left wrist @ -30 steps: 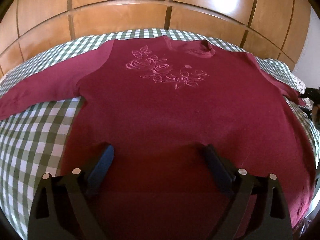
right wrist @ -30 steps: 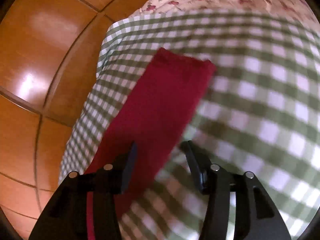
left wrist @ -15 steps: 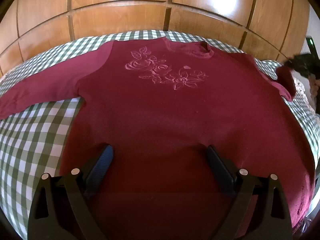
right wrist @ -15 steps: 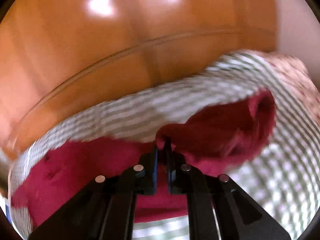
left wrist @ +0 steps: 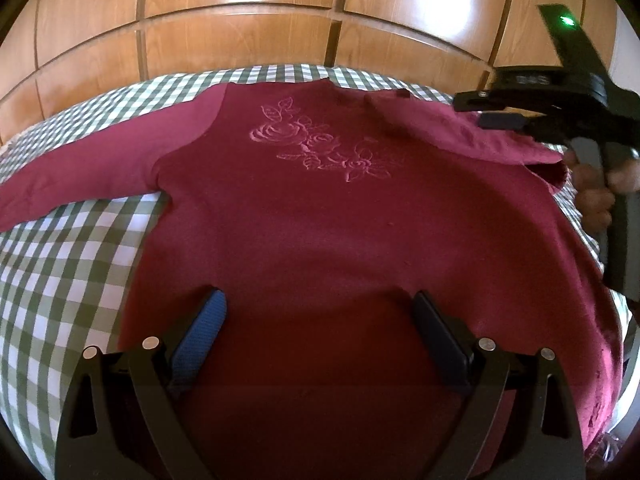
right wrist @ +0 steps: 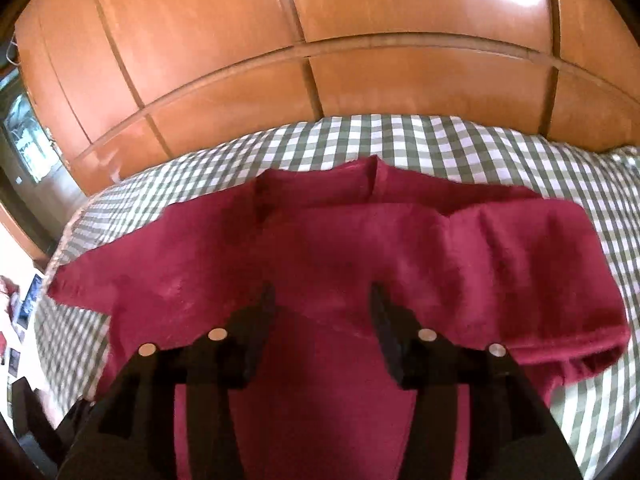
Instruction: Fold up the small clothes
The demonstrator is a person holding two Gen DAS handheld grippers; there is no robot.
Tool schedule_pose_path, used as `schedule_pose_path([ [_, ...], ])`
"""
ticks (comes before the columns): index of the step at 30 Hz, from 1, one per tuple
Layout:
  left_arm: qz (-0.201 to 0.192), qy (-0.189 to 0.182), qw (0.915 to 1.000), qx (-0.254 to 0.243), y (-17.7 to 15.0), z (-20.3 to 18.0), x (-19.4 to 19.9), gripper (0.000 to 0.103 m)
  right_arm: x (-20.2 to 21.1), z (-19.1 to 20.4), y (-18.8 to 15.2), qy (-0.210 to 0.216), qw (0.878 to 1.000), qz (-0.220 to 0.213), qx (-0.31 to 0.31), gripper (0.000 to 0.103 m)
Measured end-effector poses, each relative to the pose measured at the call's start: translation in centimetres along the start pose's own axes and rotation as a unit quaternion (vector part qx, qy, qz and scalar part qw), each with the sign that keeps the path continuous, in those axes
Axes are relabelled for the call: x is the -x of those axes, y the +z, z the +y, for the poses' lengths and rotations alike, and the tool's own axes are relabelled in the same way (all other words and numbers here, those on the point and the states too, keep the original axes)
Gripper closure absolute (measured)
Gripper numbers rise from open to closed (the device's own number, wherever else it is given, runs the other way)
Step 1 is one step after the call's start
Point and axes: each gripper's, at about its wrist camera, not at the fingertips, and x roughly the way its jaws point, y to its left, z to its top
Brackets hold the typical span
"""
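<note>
left wrist view has the left gripper (left wrist: 318, 334) at the bottom, jaws spread wide and gripping nothing, its blue-padded finger and dark finger hovering over the hem end of the dark red long-sleeved sweater with an embroidered rose motif (left wrist: 320, 208). the sweater lies face up on the green-and-white checked bedcover (left wrist: 68, 248); one sleeve (left wrist: 100, 164) stretches flat out to the side, while the opposite sleeve (left wrist: 460, 136) is folded in across the shoulder. beside that fold the right gripper (left wrist: 500, 120) hangs, a hand wrapped around its handle; beyond the bed stand glossy wooden wardrobe panels (left wrist: 240, 40).

right wrist view shows the right gripper (right wrist: 322, 304) with fingers parted and nothing between them, poised over the red sweater (right wrist: 320, 248), the sleeve folded in (right wrist: 540, 272) as a soft doubled pad toward the collar.

judging by this, the first sleeve fold is laid and let go. the next move likely calls for taking the outstretched sleeve by its cuff and laying it across the chest, keeping the body from dragging.

only the left view shows the rose motif and the unfolded sleeve; only the right view shows the doubled edge of the folded sleeve and the neckline (right wrist: 372, 184) up close.
</note>
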Motion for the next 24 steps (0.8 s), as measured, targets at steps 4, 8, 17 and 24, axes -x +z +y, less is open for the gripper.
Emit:
schedule_pose_path([
  [4, 0.033, -0.007, 0.9994, 0.013, 1.1, 0.2, 0.5, 0.026, 3.3, -2.2, -2.3, 0.0, 1.0, -0.01, -0.02, 0.034],
  [8, 0.038, -0.072, 0.9936, 0.078, 4.1, 1.2, 1.1, 0.034, 4.6, -4.8, -5.7, -0.02, 0.999, 0.001, -0.048, 0.032],
  [17, 0.055, -0.125, 0.9851, 0.105, 13.3, -2.4, -5.4, 0.035, 4.2, -7.8, -9.4, -0.006, 0.995, -0.009, -0.098, 0.024],
  [24, 0.116, -0.102, 0.9811, 0.117, 16.2, -4.2, -12.4, 0.091, 3.6, -7.2, -10.0, 0.003, 0.996, -0.038, -0.085, 0.017],
])
